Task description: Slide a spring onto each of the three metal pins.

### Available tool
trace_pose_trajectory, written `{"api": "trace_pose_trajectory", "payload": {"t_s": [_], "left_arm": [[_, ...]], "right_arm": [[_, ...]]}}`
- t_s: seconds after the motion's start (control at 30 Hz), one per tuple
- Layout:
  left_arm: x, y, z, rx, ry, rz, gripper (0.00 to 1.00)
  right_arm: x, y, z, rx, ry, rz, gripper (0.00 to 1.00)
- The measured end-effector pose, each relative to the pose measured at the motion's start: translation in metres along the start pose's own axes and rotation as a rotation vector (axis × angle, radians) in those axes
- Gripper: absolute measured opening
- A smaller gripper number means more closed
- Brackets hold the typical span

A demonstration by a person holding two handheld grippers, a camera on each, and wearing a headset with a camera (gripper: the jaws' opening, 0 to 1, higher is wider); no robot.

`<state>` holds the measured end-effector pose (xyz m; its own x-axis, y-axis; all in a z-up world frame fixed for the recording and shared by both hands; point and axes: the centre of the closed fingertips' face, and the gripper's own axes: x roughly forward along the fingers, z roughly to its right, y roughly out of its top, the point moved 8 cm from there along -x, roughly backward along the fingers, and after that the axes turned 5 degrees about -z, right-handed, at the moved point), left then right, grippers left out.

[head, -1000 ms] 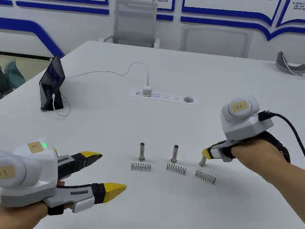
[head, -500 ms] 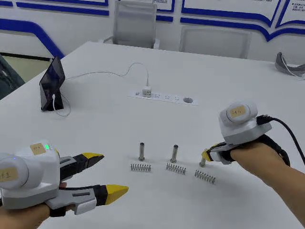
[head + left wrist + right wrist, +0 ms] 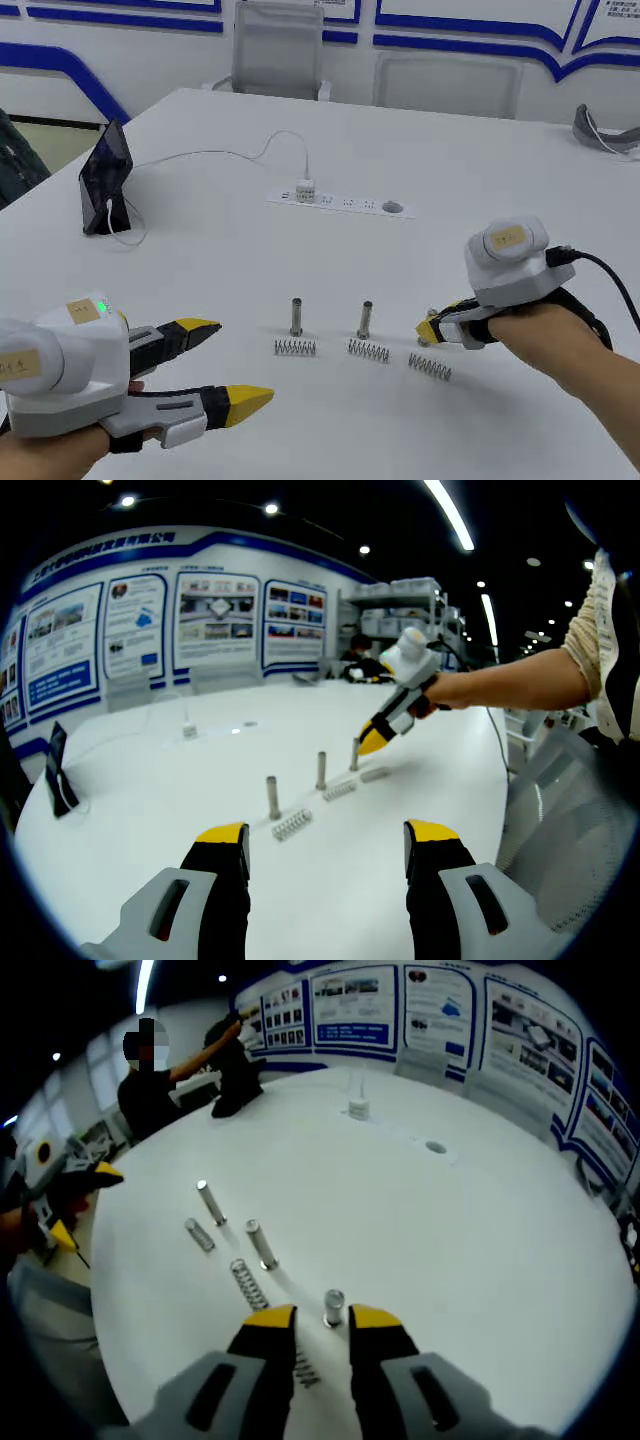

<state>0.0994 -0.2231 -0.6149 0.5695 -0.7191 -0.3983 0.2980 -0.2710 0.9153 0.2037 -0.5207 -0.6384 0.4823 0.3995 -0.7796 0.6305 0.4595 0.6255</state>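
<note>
The right gripper (image 3: pixel 322 1317) has its jaws slightly parted around the top of the rightmost pin (image 3: pixel 333 1309), which stands upright on the counter (image 3: pixel 250 250). Its spring (image 3: pixel 430 367) lies flat just beside the pin, on the person's side. The left gripper (image 3: pixel 240 362), jaws spread wide, hangs well apart, so the right is nearer.

Rightmost pin (image 3: pixel 432 315) mostly hidden behind right gripper (image 3: pixel 428 330) in head view, nearest spring (image 3: pixel 303 1365) partly under its jaws

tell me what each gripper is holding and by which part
Left gripper: open, nothing held. Right gripper: its fingers flank the top of the rightmost pin; whether they clamp it cannot be told.
</note>
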Motion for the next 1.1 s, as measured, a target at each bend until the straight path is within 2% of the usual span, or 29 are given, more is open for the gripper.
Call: {"api": "trace_pose_trajectory", "payload": {"t_s": [0.2, 0.5, 0.77, 1.1], "left_arm": [[0.001, -0.002, 0.0, 0.001, -0.006, -0.005, 0.63], [0.003, -0.002, -0.004, 0.001, -0.011, -0.011, 0.63], [0.006, -0.002, -0.005, 0.008, -0.017, -0.016, 0.63], [0.007, -0.003, -0.005, 0.004, -0.012, -0.026, 0.63]], "right_arm": [[-0.012, -0.003, 0.001, 0.015, 0.031, 0.059, 0.24], [-0.033, -0.009, -0.003, -0.052, 0.058, 0.122, 0.24], [-0.032, -0.02, 0.001, -0.101, 0.099, 0.114, 0.24], [-0.023, -0.028, 0.004, -0.189, 0.132, 0.069, 0.24]]}}
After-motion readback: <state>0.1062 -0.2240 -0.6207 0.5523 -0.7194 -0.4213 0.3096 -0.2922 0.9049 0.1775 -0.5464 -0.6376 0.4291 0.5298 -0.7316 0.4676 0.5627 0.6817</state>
